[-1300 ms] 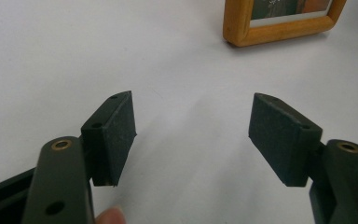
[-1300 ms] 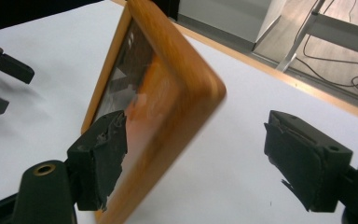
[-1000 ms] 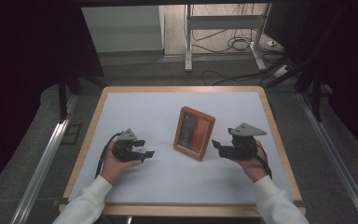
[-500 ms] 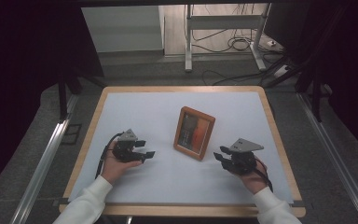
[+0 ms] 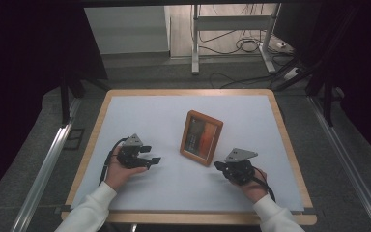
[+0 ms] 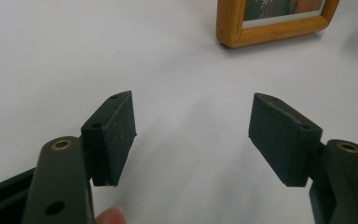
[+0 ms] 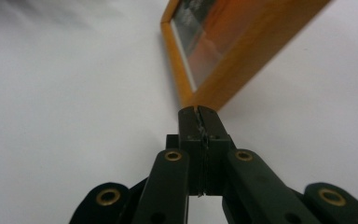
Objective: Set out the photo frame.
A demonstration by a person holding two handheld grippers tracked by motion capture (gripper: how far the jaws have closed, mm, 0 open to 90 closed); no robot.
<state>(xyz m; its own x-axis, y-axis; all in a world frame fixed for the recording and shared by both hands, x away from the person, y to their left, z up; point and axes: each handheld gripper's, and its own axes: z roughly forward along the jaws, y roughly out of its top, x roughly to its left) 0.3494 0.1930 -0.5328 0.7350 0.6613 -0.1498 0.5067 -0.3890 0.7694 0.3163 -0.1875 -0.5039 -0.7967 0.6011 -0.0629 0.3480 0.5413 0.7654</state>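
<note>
A wooden picture frame [image 5: 202,137] lies flat near the middle of the white table top [image 5: 145,116], its picture facing up. My left gripper [image 5: 153,159] rests on the table to the frame's left, jaws wide apart and empty, pointing toward the frame [image 6: 275,18]. In the left gripper view the gap of my left gripper [image 6: 193,116] holds nothing but table. My right gripper [image 5: 219,166] lies at the frame's near right corner, jaws pressed together with nothing between them. The tip of my right gripper [image 7: 198,110] sits just short of the frame's corner [image 7: 223,88].
A wooden rim [image 5: 188,92] borders the table. Behind it are a metal stand [image 5: 232,29] and cables [image 5: 244,46] on the floor. Metal rails [image 5: 43,164] run along both sides. Dark curtains hang at the left and right.
My right gripper has moved down toward the table's near edge and a little left, ending by the frame's near corner. The left gripper and the frame have stayed still.
</note>
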